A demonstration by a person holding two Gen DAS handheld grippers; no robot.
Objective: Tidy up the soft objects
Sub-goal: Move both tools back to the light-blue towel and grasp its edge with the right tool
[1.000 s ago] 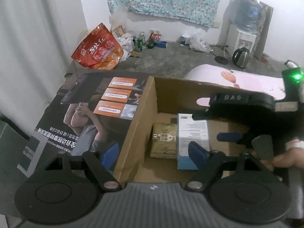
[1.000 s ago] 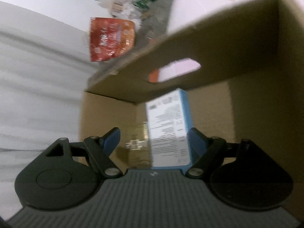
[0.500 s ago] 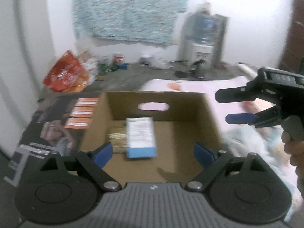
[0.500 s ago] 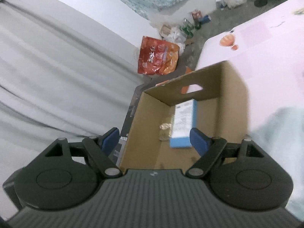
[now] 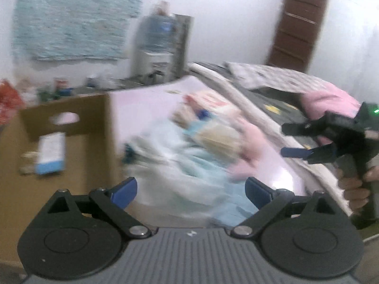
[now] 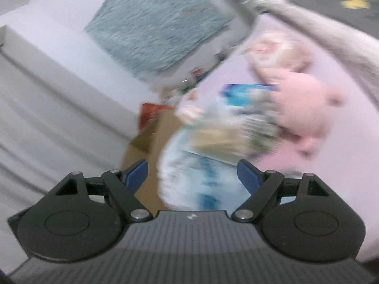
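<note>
A pale pink bed sheet (image 5: 146, 104) covers the work surface, with white walls, a brown door (image 5: 297, 27) and a water dispenser (image 5: 157, 40) behind; both views are heavily smeared.

Change noted: a second ago both cameras looked into the cardboard box (image 5: 68, 118), the right one close over a blue-and-white carton (image 5: 51, 152). Both views now face the heap of soft objects (image 5: 201, 146) beside the box. The carton lies in the box next to a tan packet, released. Judgement: one deposit is complete and the next pick is beginning.

Left gripper (image 5: 190, 189): jaws opening, near full spread, nothing between them; the heap lies just beyond its tips.

Right gripper (image 6: 193, 172): jaws spread wide, empty, not touching the heap. Beyond it lie a light-blue pack (image 6: 196, 179), then a pink plush toy (image 6: 305, 108), farther from the box. From the left camera it (image 5: 308, 139) hangs at the heap's far side, a hand (image 5: 355, 189) on its handle.
</note>
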